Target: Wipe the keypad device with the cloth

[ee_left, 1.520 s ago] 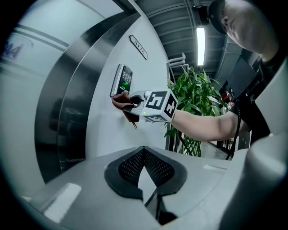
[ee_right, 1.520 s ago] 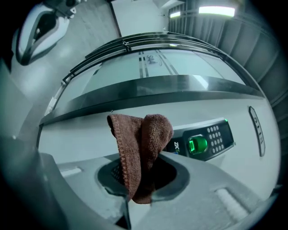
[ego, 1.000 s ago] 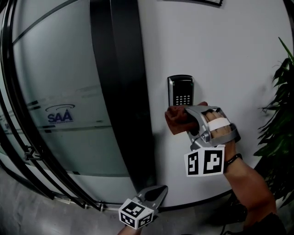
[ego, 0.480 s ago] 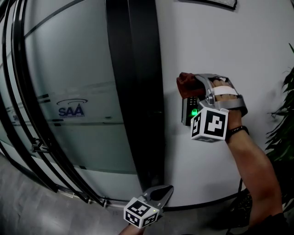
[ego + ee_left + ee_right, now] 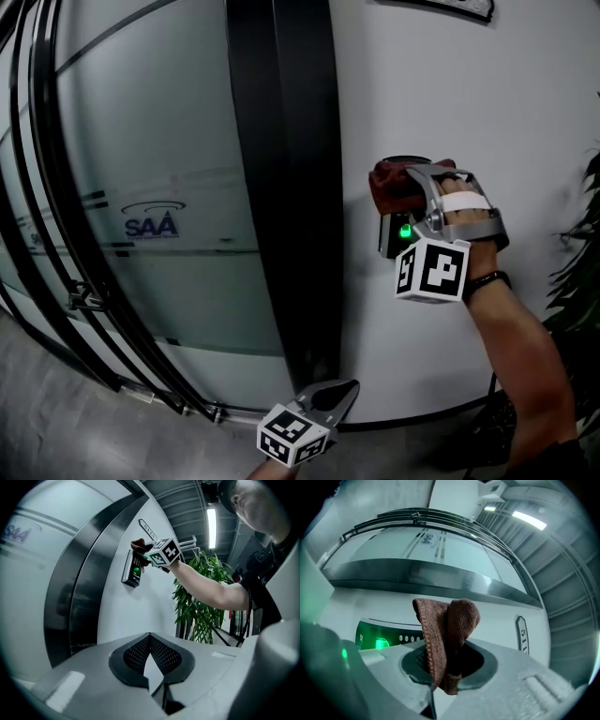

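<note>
The keypad device (image 5: 392,234) is a small dark box on the white wall, its green light (image 5: 405,231) lit; the left gripper view also shows the keypad device (image 5: 132,568). My right gripper (image 5: 403,185) is shut on a brown cloth (image 5: 392,184) and holds it against the device's top. In the right gripper view the cloth (image 5: 446,634) stands folded between the jaws, with the lit keypad device (image 5: 389,640) just behind. My left gripper (image 5: 339,394) hangs low near the wall's base, shut with nothing in it.
A wide black door post (image 5: 281,187) runs down beside the keypad, with frosted glass (image 5: 150,187) to its left. A leafy plant (image 5: 577,272) stands at the right edge. A small sign (image 5: 522,633) is fixed on the wall above the device.
My right gripper rose with the cloth from below the keypad up onto its top. The device's green light came on. The left gripper stayed low.
</note>
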The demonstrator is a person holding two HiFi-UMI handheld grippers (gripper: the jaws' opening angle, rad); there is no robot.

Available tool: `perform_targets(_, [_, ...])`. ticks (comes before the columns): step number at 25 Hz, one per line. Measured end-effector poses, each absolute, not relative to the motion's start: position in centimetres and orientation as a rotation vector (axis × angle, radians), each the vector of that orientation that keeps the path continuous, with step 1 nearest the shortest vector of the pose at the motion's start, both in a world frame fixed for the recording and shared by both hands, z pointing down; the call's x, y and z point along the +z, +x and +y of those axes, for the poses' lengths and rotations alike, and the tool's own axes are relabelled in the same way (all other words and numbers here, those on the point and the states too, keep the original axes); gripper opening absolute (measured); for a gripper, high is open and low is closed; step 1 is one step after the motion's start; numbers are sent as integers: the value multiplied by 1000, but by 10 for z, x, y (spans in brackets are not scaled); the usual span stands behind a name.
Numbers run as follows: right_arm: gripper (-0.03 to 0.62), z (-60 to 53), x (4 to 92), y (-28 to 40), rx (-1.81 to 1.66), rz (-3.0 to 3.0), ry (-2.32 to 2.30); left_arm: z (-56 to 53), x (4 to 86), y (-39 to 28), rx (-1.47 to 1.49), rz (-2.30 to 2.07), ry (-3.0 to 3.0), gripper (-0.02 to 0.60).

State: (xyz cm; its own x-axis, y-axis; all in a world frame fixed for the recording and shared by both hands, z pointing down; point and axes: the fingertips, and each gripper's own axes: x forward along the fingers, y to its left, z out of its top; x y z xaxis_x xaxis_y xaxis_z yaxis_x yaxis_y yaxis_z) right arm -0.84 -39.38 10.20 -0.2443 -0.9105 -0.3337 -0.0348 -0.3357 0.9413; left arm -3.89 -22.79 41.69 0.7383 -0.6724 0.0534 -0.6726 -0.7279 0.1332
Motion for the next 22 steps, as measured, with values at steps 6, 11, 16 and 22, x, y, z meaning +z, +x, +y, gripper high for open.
perform_targets(6, [55,-393,124,-11,-1652,-1226,1291,-229,420,-36,3,-1075,2795,17])
perform_targets(11, [54,-394,139,-9,-1636,-1236,1277,-231,419,-33,3,-1059,2802,17])
perform_targets(16, [54,-394,150,-6,-1624,-1249,1269,-231,419,-30,0,-1052,2801,17])
perform_targets(22, [54,-393,160,-5,-1607,-1267,1266,-229,420,-31,3,-1055,2800,17])
